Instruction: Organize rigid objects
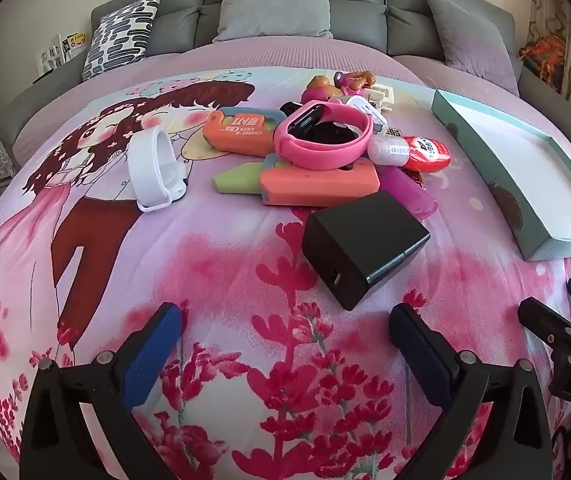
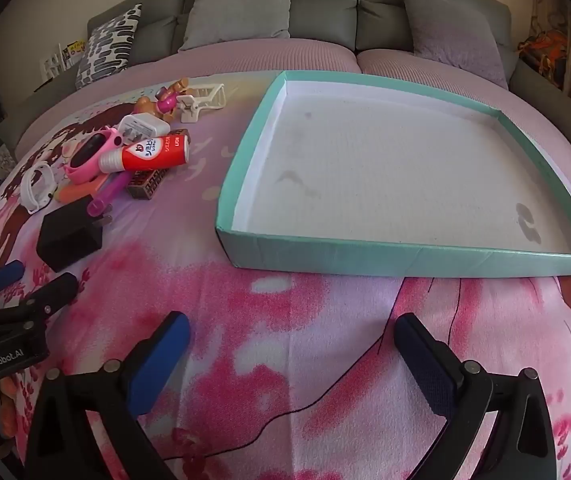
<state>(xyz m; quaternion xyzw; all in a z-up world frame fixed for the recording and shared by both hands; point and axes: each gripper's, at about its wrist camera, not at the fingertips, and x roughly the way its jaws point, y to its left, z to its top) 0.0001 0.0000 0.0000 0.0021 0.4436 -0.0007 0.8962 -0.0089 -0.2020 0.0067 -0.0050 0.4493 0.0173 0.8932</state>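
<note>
Grey sofa cushions back a bed under a pink cartoon quilt; a teal tray fills the right wrist view's centre and looks bare inside, while the left wrist view shows only its side wall at right. The pile of objects sits centre in the left view, upper left in the right view; the black charger lies nearest, apart from the heap, so it seems the sensible first pick, gripped across its flat sides. Only the left view shows the pink watch stacked on orange cases. Left gripper and right gripper both stand wide, holding nothing.
</note>
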